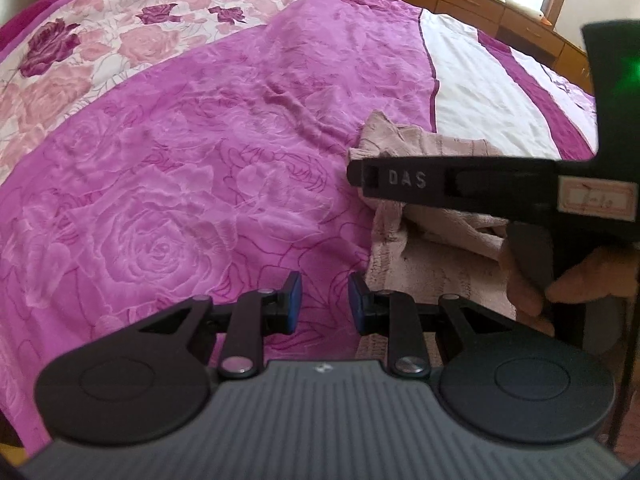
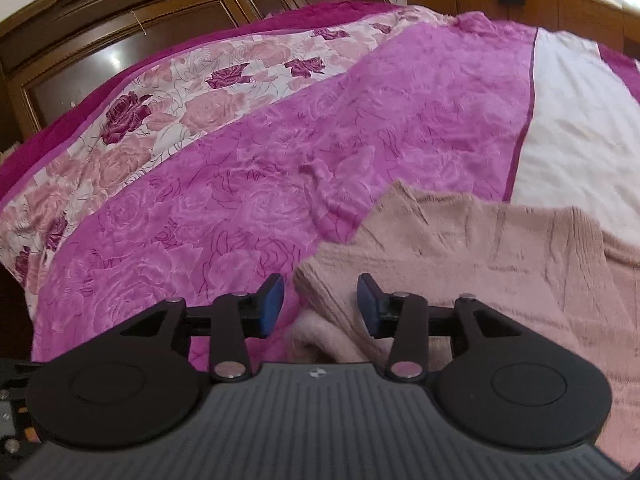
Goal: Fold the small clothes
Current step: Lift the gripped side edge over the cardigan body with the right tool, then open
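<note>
- The pink garment (image 2: 480, 264) lies crumpled on the bed (image 2: 320, 152), with no clear long axis.
- The left gripper (image 1: 324, 304) hovers beside its edge, fingers apart, empty.
- The right gripper (image 2: 320, 304) is above the garment's corner, fingers apart.
- A hand (image 1: 560, 280) holds the right gripper.

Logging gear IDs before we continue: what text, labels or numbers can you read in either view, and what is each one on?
"DAS": raised letters on the side of the right gripper's finger, seen from the left wrist view.
Handwritten mark on the red-bordered sticker on the same gripper's body: too blurred to read.
Small pale emblem on the left gripper's grey body: a logo, not legible text.
The same emblem on the grey body in the right wrist view: not legible.
</note>
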### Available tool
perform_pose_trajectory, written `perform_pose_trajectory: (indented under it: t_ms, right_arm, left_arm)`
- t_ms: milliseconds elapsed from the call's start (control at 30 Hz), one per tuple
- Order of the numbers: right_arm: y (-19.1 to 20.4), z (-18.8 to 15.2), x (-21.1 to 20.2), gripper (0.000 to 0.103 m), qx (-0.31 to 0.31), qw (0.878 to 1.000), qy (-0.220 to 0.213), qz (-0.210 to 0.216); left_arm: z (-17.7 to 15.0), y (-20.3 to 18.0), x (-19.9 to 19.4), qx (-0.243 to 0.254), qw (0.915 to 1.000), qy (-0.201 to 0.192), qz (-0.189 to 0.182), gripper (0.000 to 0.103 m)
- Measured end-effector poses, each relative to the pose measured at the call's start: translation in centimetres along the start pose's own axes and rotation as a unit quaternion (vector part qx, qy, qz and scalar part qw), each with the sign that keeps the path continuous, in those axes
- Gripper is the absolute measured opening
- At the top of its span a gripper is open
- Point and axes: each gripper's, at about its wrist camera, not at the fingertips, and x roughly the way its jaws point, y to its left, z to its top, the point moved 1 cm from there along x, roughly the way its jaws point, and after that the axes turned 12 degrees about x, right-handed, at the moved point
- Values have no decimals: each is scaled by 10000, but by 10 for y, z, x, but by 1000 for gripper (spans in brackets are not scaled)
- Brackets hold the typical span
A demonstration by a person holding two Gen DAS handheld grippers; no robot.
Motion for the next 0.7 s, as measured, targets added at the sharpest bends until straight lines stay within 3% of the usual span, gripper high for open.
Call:
perform_pose_trajectory:
  t_ms: [133, 267, 300, 467, 700]
  right_arm:
    - [-1, 5, 1, 43, -14, 10000, -19, -42]
    - [-11, 10, -4, 21, 347, 9992, -74, 162]
    - [-13, 12, -5, 12, 381, 9991, -79, 181]
    - [-19, 21, -16, 10, 410, 9986, -278, 160]
    - [-49, 51, -68, 9, 653, 9920, -1079, -28]
  left_arm:
    - [0, 0, -1, 10, 10000, -27, -16, 27]
    - [0, 0, -1, 7, 10000, -53, -55, 27]
    - [0, -1, 0, 11, 10000, -50, -63, 27]
    - [5, -8, -1, 56, 9997, -140, -175, 27]
    - [18, -23, -5, 219, 9976, -446, -472, 27]
